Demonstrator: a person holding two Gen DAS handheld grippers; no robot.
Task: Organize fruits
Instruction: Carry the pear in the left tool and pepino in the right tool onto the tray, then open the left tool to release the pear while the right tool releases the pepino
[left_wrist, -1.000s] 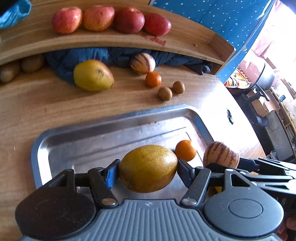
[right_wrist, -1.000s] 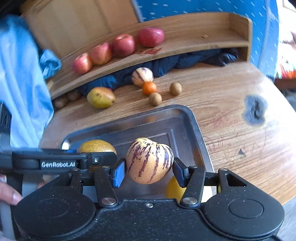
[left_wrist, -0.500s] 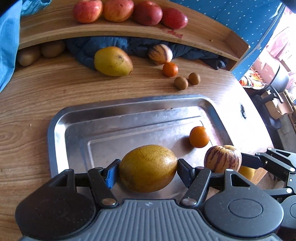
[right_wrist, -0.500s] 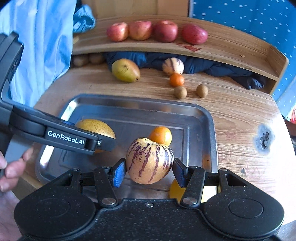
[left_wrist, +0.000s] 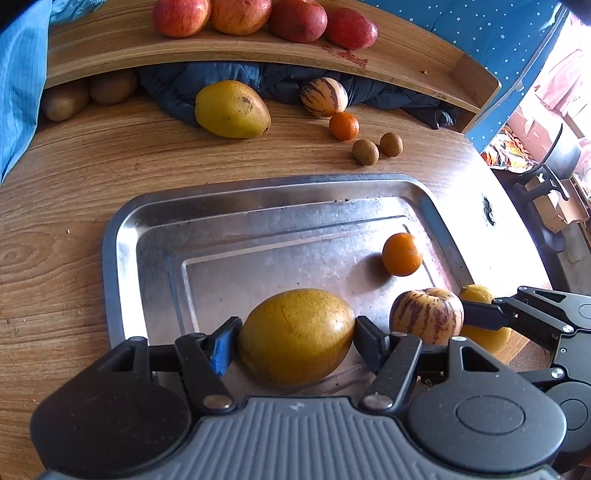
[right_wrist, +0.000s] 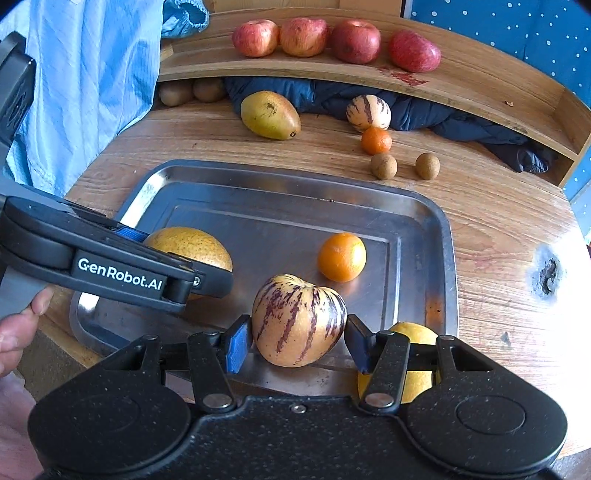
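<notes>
A round wooden desk (right_wrist: 498, 236) stood before a curved wooden shelf (right_wrist: 461, 70) carrying four red apples (right_wrist: 354, 40), with a dark cloth tucked beneath it. On the desk lay a steel tray (left_wrist: 122, 236), and over its near end both loads hung: the left hand-held gripper (left_wrist: 295, 336) pinched a brown-speckled yellow pear (left_wrist: 295, 336), and the right hand-held gripper (right_wrist: 299, 332) pinched a purple-striped melon (right_wrist: 299, 321). Whether either fruit already touched the tray floor could not be told. A small orange (right_wrist: 341, 256) sat loose in the tray, and a lemon (right_wrist: 417, 332) lay at its near right corner. The step in hand looked like placing both fruits on the tray. The next move would call for lowering each until it rested, then spreading the jaws gently so neither rolled. Beyond the tray waited a second pear (left_wrist: 232, 109), another striped melon (left_wrist: 323, 96), a tangerine (left_wrist: 343, 126) and two small brown fruits (left_wrist: 365, 152).
</notes>
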